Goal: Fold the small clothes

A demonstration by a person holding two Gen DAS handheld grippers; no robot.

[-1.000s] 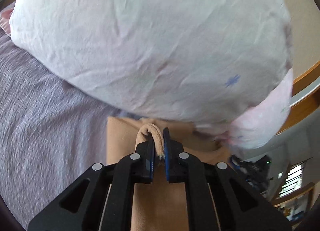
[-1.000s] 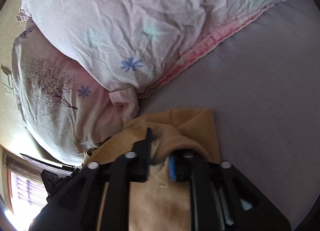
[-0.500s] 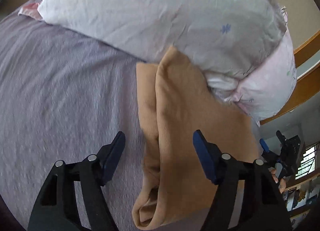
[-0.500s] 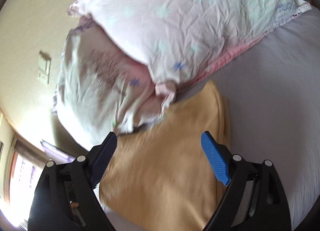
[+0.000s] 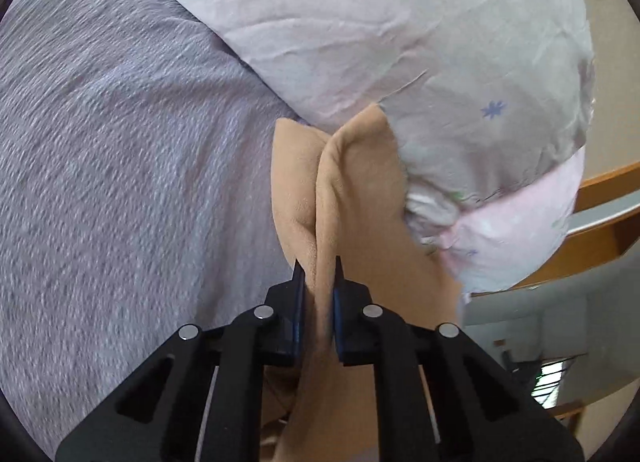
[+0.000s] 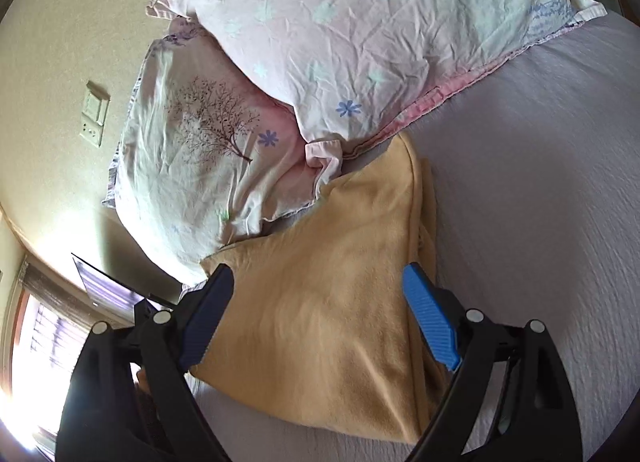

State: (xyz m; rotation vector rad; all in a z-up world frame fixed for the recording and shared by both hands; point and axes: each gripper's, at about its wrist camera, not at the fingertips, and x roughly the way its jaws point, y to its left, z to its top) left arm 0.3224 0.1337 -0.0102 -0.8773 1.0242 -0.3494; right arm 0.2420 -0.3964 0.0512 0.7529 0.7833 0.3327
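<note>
Tan fleece, a small folded garment [image 6: 320, 326], lies on a lilac-grey bedsheet [image 6: 540, 181], its far corner at 12 o'clock tucked against the floral pillow [image 6: 360, 33]. The left gripper [image 5: 318, 282] is clamped tight on a raised fold of the garment [image 5: 340, 189], pinching the cloth into a ridge that runs up toward the pillow [image 5: 360, 21]. The right gripper [image 6: 316, 318] hovers with its blue-padded fingers [image 6: 430, 326] spread wide, one on either side of the cloth, holding nothing.

A second pillow [image 6: 192, 149], printed with a bare tree, sits at 9 o'clock of the garment, partly buried under the first. In the left wrist view the near part of the garment is hidden behind the gripper body, and the bedsheet [image 5: 120, 181] is blurred. Faint blue script near the floral pillow's corner at 2 o'clock in the right wrist view is too small to read. A wall switch plate [image 6: 95, 113] shows at 9 o'clock; the window [image 6: 36, 350] at 8 o'clock is blown out by glare. Wooden furniture [image 5: 600, 213] at 3 o'clock in the left view is cut off by the lens edge.
</note>
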